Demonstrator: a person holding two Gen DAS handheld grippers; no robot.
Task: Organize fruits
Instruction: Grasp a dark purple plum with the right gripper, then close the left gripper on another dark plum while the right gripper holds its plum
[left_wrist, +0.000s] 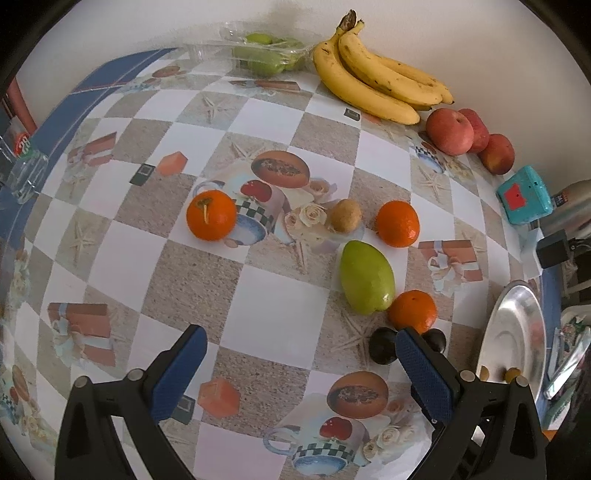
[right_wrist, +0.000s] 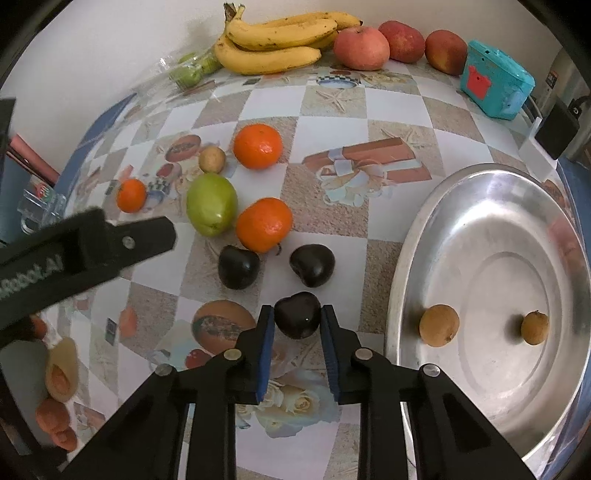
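Nearest the right wrist camera are the blue-padded jaws of the right gripper, and between them sits a dark plum. The pads stand on either side of it, touching or all but touching; whether they have clamped it yet I cannot tell. The plum is roughly round with no long axis to mind, so the grip angle matters little.

Off to the right of these jaws, close beside them, lies the steel tray, already carrying two small brown fruits. I judge the coming move to be a short carry rightward over the rim.

Ahead of the jaws on the worktop rest two more dark plums, with oranges and a green mango beyond.

The left gripper hangs with its jaws wide apart and nothing between them. The tray sits far to its right, so the right hand is the nearer one.
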